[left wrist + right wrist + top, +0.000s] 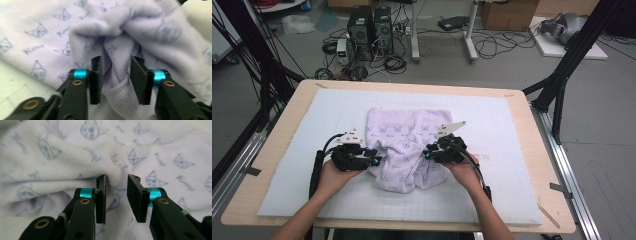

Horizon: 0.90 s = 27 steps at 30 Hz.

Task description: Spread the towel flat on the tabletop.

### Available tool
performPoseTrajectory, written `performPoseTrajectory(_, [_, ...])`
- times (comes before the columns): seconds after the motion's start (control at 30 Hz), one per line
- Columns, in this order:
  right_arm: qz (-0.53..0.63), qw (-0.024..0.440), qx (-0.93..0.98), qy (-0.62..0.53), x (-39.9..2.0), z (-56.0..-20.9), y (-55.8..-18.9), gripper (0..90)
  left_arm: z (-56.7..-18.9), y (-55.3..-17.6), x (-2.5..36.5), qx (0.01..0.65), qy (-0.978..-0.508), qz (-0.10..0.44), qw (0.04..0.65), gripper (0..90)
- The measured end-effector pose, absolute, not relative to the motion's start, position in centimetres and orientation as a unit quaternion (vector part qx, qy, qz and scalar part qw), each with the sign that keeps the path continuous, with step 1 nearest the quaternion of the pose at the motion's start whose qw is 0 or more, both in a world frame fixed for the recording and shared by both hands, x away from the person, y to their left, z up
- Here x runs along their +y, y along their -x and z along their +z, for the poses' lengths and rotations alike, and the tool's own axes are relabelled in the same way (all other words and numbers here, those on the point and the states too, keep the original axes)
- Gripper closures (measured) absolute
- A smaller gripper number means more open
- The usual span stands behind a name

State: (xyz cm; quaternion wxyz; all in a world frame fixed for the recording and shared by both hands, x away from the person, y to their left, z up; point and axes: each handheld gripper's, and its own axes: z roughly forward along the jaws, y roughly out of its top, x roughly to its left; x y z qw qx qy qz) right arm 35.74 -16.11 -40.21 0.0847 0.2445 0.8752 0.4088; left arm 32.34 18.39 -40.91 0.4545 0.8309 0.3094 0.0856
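The cloth (pixel 406 147) lies bunched in the middle of the white mat (pixel 302 165) on the worktop (pixel 277 145), its near part crumpled between your two hands. Your left gripper (pixel 374 161) sits at its near left edge, jaws parted, a hemmed fold (pixel 116 77) loose between them. Your right gripper (pixel 428 154) sits at the near right, jaws parted too, a ridge of cloth (pixel 116 178) at the tips.

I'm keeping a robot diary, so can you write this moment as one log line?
left gripper: open, cloth fold between jaws | right gripper: open, at cloth | lilac printed cloth: bunched on white mat
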Motion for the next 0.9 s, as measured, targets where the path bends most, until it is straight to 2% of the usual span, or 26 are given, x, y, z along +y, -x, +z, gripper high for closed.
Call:
performPoseTrajectory(0.13, [0.444,0.113,0.859,-0.228,-17.3,-38.5,-32.7,65.4,-40.3,-30.6,19.5,0.291,-0.833,0.095,0.461,55.2])
performPoseTrajectory(0.27, [0.454,0.101,0.865,-0.186,-16.7,-39.5,-29.6,57.3,-41.1,-29.5,19.2,0.257,-0.847,0.086,0.457,54.9])
performPoseTrajectory(0.4, [0.443,0.075,0.878,-0.164,-14.5,-41.5,-28.6,48.4,-42.0,-29.9,17.8,0.251,-0.86,0.089,0.435,55.0])
performPoseTrajectory(0.43, [0.44,0.069,0.881,-0.162,-13.8,-41.9,-28.6,46.6,-42.1,-30.2,17.5,0.251,-0.863,0.09,0.43,55.8])
performPoseTrajectory(0.5, [0.432,0.06,0.887,-0.154,-12.5,-42.5,-28.8,47.1,-42.4,-30.8,17.0,0.245,-0.866,0.079,0.428,69.4])
performPoseTrajectory(0.57, [0.423,0.076,0.891,-0.146,-11.6,-42.8,-29.1,55.5,-42.6,-31.2,16.5,0.241,-0.87,0.072,0.423,81.7])
performPoseTrajectory(0.6, [0.425,0.071,0.891,-0.143,-11.4,-42.9,-29.4,67.4,-42.7,-31.2,16.4,0.24,-0.871,0.07,0.423,84.1])
performPoseTrajectory(0.67, [0.426,0.067,0.891,-0.142,-11.6,-43.0,-29.6,81.9,-42.6,-31.0,16.7,0.245,-0.869,0.07,0.424,85.2])
performPoseTrajectory(0.73, [0.433,0.058,0.888,-0.146,-12.1,-42.7,-29.8,85.2,-42.4,-30.7,17.4,0.253,-0.865,0.072,0.427,85.4])
performPoseTrajectory(0.9, [0.455,0.067,0.876,-0.146,-14.0,-40.5,-28.7,86.1,-41.3,-28.8,19.0,0.259,-0.855,0.081,0.442,85.5])
